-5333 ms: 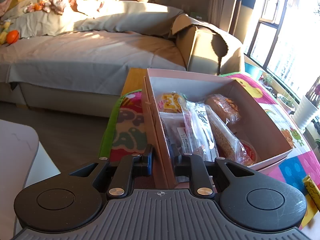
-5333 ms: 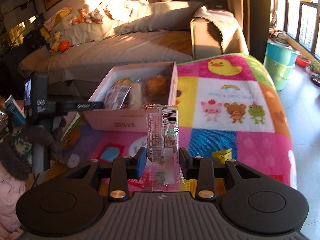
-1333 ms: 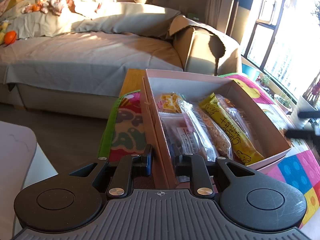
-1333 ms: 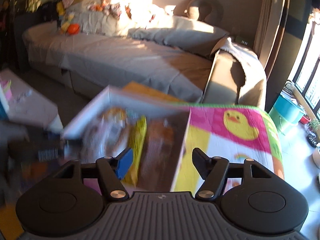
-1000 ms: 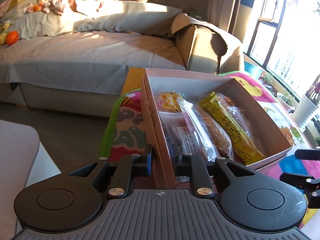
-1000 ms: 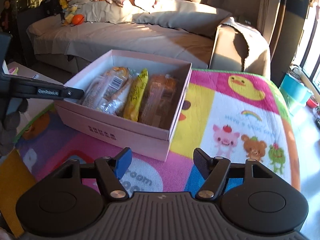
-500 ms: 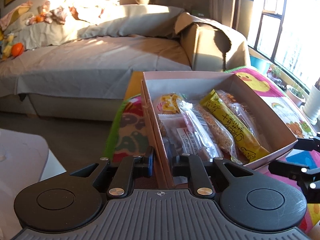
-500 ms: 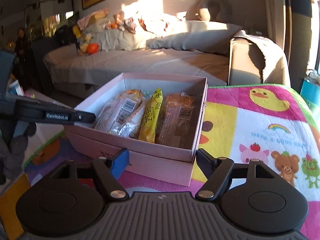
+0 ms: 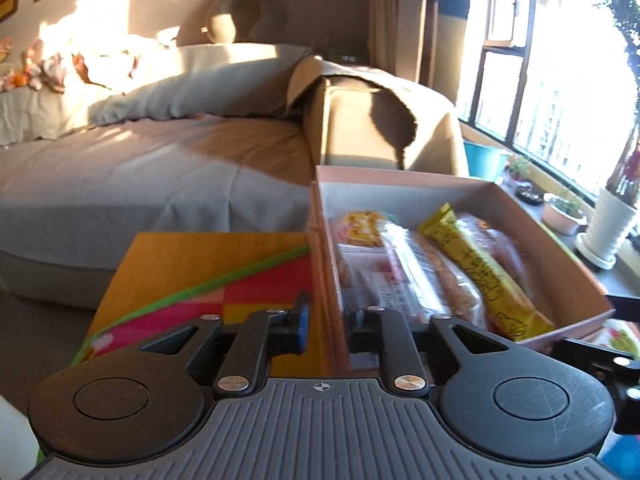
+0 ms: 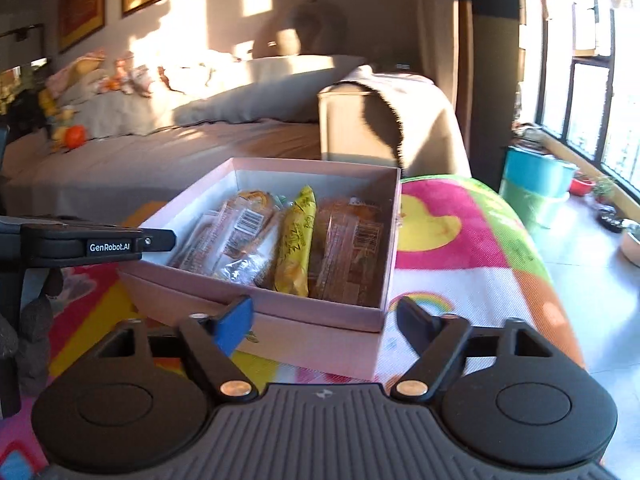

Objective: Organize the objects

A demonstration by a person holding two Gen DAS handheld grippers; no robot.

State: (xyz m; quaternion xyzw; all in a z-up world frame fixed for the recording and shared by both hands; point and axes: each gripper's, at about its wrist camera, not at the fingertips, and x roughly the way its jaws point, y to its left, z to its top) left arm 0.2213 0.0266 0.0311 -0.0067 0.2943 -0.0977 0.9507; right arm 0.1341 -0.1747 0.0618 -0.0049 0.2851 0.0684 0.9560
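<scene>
A: Between the opening jaws of the left gripper (image 9: 325, 326) stood the near wall of the open pink cardboard box (image 9: 524, 211); the pads no longer seemed to press it.

B: And the right gripper (image 10: 322, 318)?

A: Empty, its jaws widening, just short of the box's near corner. The yellow snack bar wrapper (image 10: 295, 241) and the clear-wrapped pastries (image 10: 347, 249) lay inside, beyond both jaws.

B: So the packing looked finished (probably).

A: Likely. Next, each gripper would need to clear the box, or reach for whatever remained on the colourful cartoon play mat (image 10: 460, 236).
</scene>
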